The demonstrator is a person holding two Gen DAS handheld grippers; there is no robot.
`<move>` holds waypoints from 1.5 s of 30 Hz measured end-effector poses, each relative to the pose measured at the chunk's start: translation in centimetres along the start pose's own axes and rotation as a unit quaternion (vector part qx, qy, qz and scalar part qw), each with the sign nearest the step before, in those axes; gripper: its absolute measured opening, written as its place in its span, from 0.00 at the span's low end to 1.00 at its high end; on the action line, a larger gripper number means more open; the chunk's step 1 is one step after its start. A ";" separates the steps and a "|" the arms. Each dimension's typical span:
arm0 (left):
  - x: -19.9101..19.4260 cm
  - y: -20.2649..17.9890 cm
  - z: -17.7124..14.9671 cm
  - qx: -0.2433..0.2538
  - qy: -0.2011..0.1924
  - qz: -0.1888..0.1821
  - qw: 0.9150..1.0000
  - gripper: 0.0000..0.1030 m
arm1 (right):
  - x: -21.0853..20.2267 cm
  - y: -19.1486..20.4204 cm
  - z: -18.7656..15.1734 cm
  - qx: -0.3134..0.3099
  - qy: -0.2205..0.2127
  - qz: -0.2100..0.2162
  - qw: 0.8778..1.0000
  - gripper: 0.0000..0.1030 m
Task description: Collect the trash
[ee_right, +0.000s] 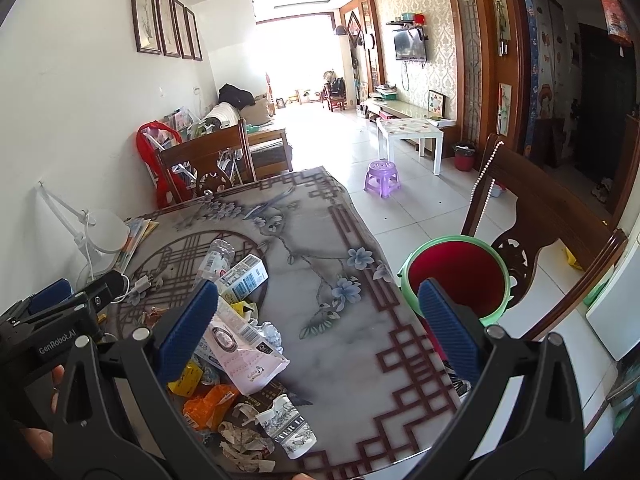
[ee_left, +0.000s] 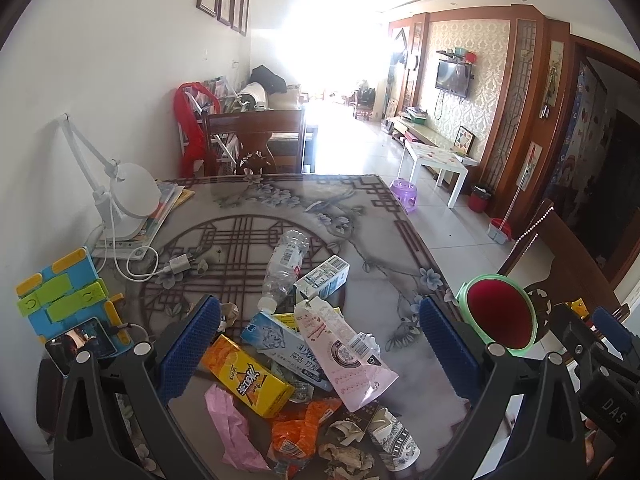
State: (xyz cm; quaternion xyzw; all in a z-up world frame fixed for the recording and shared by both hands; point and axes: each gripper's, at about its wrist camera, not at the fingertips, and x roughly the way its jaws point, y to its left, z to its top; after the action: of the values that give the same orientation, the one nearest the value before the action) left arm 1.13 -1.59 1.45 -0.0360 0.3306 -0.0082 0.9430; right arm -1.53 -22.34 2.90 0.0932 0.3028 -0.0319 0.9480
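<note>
Both grippers, left gripper [ee_left: 320,344] and right gripper [ee_right: 318,320], gape wide over the trash pile [ee_left: 304,364] beside the bin [ee_right: 456,276].

both wrist views look down-forward, close over table [ee_left: 360,216]; share trash pile [ee_right: 240,360], bin [ee_right: 456,276].

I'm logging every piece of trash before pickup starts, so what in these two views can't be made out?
- Trash bin: right view, its bottom is hidden by its own rim and the right gripper's finger.
- Yellow carton: right view, mostly behind the other finger; clear in the left view.
- Crumpled paper: left view, cut off by the lower edge.
- Plastic bottle label: too small to read.
</note>
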 end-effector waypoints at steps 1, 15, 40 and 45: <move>0.0 0.1 0.0 0.000 0.000 0.001 1.000 0.92 | 0.0 0.0 0.0 0.000 0.000 0.000 1.000 0.96; 0.2 0.9 -0.1 -0.006 0.000 0.010 1.000 0.92 | 0.2 0.4 0.0 -0.002 0.002 0.002 1.000 0.96; 0.3 1.5 -0.3 -0.010 0.003 0.014 1.000 0.92 | 0.3 0.8 -0.4 -0.004 0.005 0.003 1.000 0.96; 0.4 1.1 -0.4 -0.008 0.003 0.012 1.000 0.92 | 0.3 0.8 -0.4 -0.004 0.005 0.003 1.000 0.96</move>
State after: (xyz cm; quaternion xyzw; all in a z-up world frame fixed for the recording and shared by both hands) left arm 1.17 -0.53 0.83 -0.0399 0.3343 0.0060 0.9416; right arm -1.42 -21.53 2.56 0.0907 0.3071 -0.0275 0.9469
